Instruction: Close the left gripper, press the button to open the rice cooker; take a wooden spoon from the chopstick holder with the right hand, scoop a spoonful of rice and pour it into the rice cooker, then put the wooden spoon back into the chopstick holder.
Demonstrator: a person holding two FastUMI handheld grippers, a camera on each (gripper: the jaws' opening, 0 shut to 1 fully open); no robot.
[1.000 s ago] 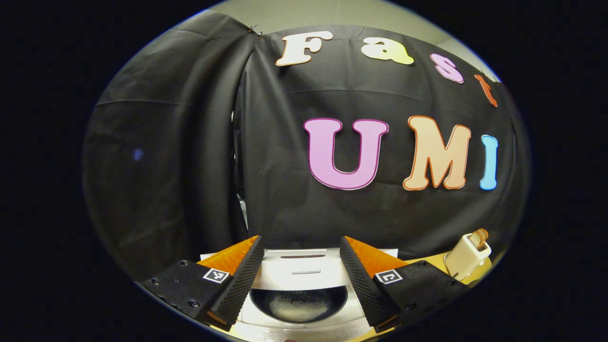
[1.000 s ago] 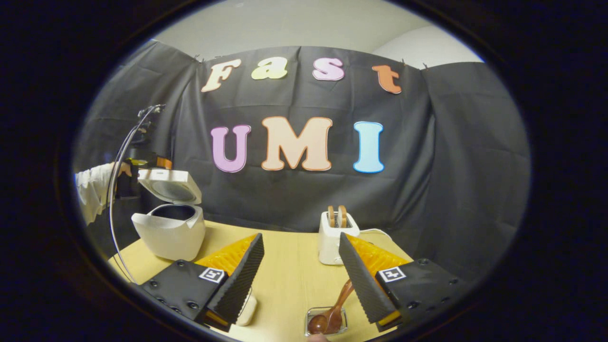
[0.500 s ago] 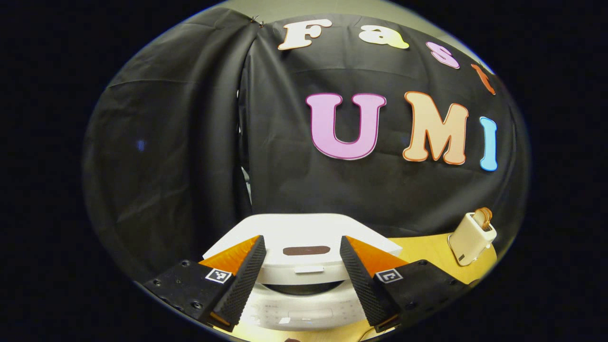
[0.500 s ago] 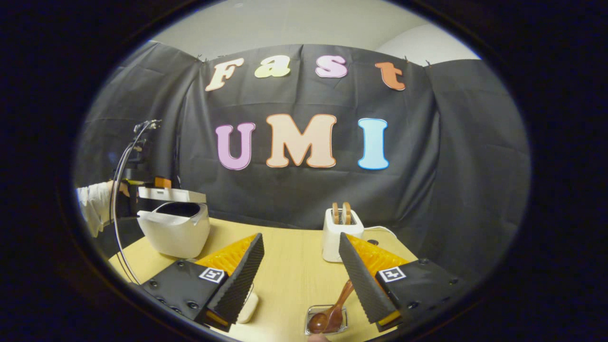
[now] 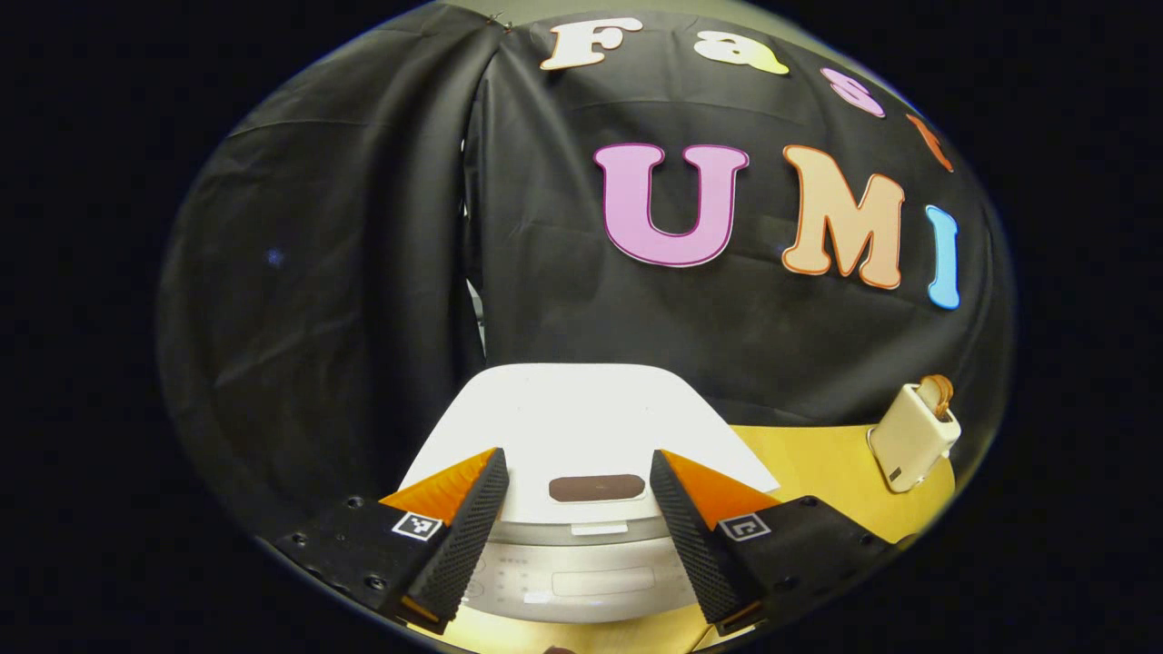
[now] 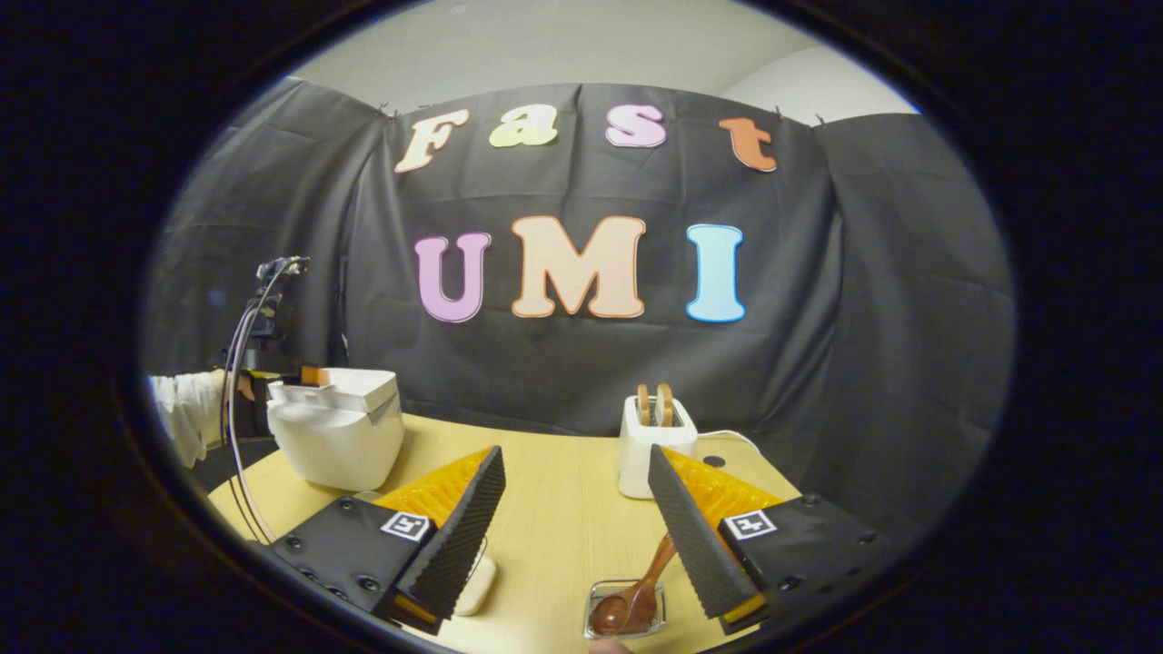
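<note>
The rice cooker (image 5: 581,445) sat lid-down at the left end of the wooden table (image 6: 554,527), under the left gripper (image 5: 579,504), whose fingers stood wide apart and empty. The right gripper (image 6: 574,504) was likewise spread with nothing held, above a wooden spoon (image 6: 636,595) lying in a small clear container (image 6: 625,610), with a toaster (image 6: 656,445) beyond.

Even indoor light, sharp focus, strong fisheye bending at edges

wooden table (image 6: 554,536), rice cooker (image 6: 338,436), toaster (image 6: 652,443), clear dish (image 6: 625,610)
</note>
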